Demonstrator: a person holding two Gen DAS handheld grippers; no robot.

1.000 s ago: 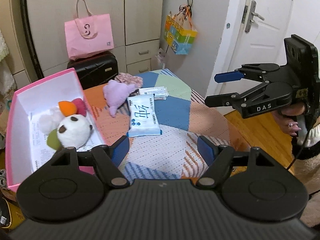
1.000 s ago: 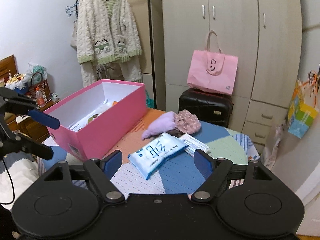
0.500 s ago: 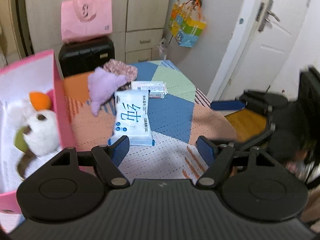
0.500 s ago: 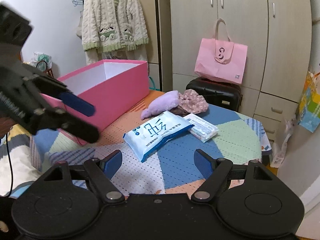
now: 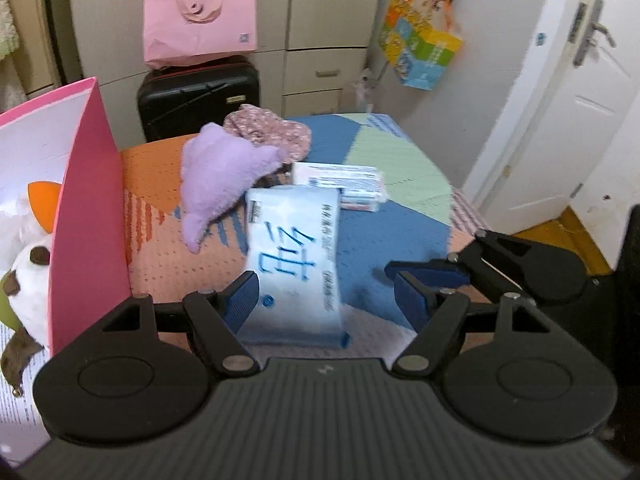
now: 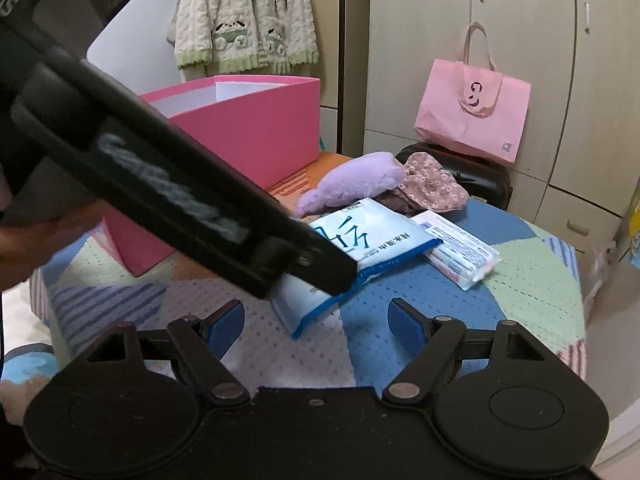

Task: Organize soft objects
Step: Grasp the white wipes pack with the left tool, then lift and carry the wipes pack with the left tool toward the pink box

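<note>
A blue-white wipes pack [image 5: 296, 264] lies on the patchwork table. My left gripper [image 5: 326, 302] is open just above its near end. Behind it lie a purple plush [image 5: 218, 176], a floral pouch [image 5: 268, 128] and a small tissue pack [image 5: 340, 180]. The pink box [image 5: 90, 208] at the left holds a white plush [image 5: 24, 272]. My right gripper [image 6: 316, 326] is open and empty, near the pack's corner [image 6: 360, 248]; the left gripper's body [image 6: 168, 192] crosses in front of the pink box [image 6: 248, 128]. The purple plush [image 6: 352, 182] shows beyond.
A black suitcase [image 5: 196, 94] with a pink bag [image 5: 200, 16] stands behind the table by the wardrobe. A white door [image 5: 560, 92] is at the right. The right gripper's fingers [image 5: 448, 274] sit close at my left gripper's right side.
Both grippers have moved in toward the wipes pack. The left gripper came forward and down over it; the right gripper swung closer, so the left gripper now fills its view.
</note>
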